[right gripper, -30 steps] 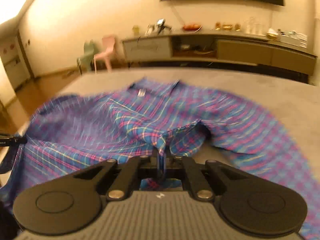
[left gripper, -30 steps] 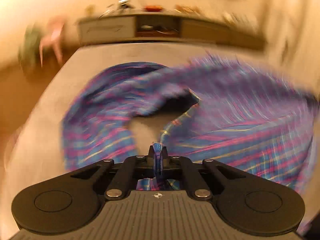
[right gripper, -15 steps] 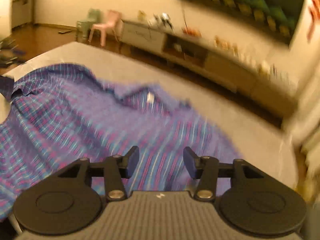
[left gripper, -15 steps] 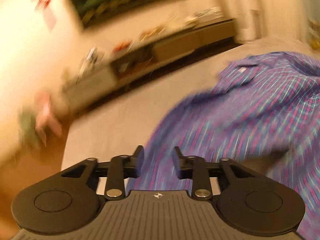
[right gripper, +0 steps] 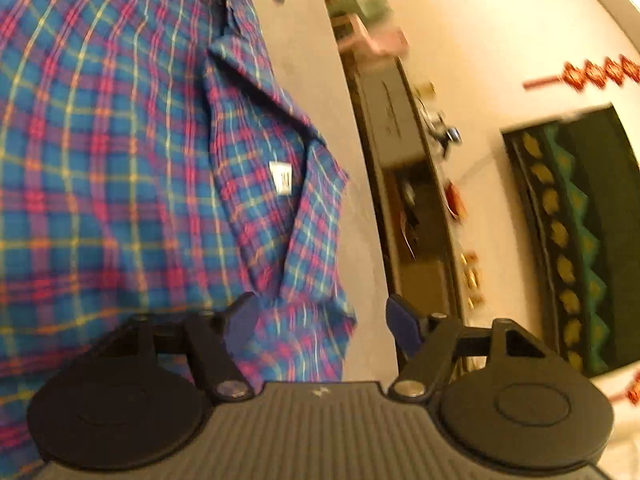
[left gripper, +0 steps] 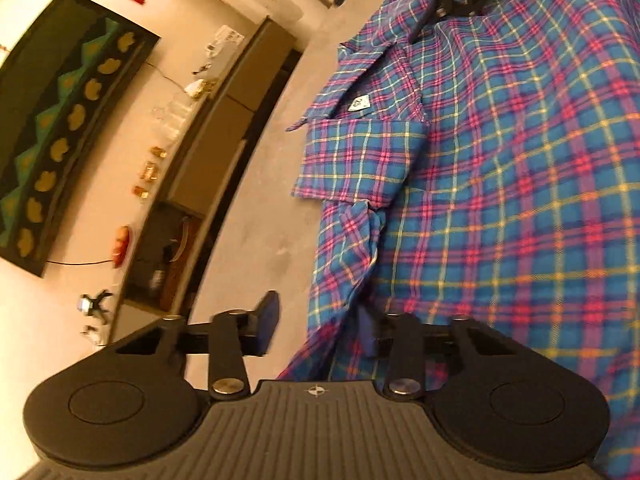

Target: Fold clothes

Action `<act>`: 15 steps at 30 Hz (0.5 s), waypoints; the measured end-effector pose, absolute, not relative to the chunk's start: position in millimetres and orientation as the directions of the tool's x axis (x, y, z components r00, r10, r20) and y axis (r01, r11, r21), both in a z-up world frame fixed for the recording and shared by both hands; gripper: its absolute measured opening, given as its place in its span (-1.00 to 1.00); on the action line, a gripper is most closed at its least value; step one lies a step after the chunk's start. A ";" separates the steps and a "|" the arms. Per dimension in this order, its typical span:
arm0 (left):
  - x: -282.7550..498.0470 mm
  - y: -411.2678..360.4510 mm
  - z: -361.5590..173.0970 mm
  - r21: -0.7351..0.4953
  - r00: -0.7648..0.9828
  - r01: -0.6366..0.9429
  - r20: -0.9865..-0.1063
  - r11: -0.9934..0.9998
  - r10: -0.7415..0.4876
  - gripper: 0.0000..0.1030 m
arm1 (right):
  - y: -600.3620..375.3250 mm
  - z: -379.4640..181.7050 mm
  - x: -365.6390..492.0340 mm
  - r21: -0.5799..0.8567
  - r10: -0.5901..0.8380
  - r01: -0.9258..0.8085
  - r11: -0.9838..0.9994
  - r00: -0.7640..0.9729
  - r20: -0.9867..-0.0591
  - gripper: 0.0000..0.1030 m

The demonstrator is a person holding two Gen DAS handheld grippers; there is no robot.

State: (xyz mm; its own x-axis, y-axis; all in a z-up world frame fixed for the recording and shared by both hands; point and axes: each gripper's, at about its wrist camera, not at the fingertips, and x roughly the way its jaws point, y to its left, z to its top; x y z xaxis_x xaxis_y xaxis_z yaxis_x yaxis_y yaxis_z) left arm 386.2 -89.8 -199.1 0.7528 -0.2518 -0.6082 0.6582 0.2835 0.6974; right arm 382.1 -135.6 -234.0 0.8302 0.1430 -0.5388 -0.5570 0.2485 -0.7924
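- Between our spread fingers on the left claw (left gripper: 316,322) lies the edge of the plaid shirt (left gripper: 500,184); nothing is pinched, one finger over bare grey table (left gripper: 260,208), the other over cloth.
- Ahead of that claw we see the collar (left gripper: 360,152) with its small white label (left gripper: 359,103), and beyond it the other claw's black fingers on the fabric.
- Our right claw (right gripper: 322,316) is also spread wide and empty, with the shirt's collar edge running between its fingers.
- Ahead of the right claw the label (right gripper: 283,176) shows inside the collar; the shirt lies spread on the table (right gripper: 352,216), filling its left side.
- Past the table edge stands a low sideboard (right gripper: 416,208) beneath a dark wall picture (right gripper: 580,240).
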 end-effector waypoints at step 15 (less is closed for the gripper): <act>540.3 60.3 -170.7 -0.312 0.603 -0.010 -0.760 0.950 -0.243 -0.96 | -153.3 -178.8 490.9 -0.337 0.227 -0.522 0.784 0.745 -0.628 -0.25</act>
